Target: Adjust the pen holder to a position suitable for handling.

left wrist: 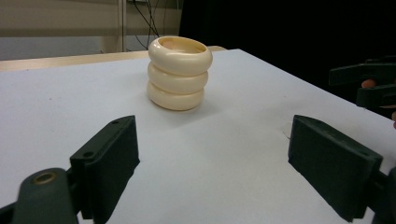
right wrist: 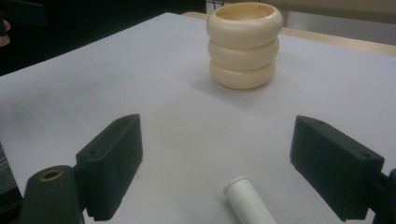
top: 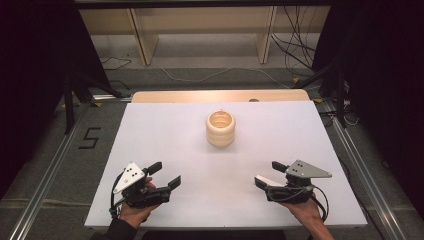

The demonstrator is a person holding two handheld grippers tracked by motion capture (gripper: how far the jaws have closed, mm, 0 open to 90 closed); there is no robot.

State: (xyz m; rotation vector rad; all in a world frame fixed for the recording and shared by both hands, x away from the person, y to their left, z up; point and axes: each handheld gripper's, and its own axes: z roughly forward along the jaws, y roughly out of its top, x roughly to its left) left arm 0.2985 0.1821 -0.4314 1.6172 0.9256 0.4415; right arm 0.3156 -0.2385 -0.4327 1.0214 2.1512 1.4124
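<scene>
A cream pot made of three stacked bulging rings point(top: 220, 128) stands upright and open-topped in the middle of the white board point(top: 165, 125). It also shows ahead in the left gripper view point(left wrist: 177, 72) and in the right gripper view point(right wrist: 243, 44). Near the front left, a hand holds my left gripper point(top: 166, 175), whose jaws stand wide apart point(left wrist: 212, 163) with nothing between them. At the front right, my right gripper point(top: 269, 173) is open as well point(right wrist: 224, 156). A small white tube point(right wrist: 247, 200) lies low between its jaws, and neither pad touches it.
The white board rests on a wooden tabletop whose far edge point(top: 220, 96) sticks out behind it. Metal rails run along both sides. A "5" point(top: 89, 137) is marked on the grey floor at the left. Cables point(top: 295, 50) and shelf legs lie beyond the table.
</scene>
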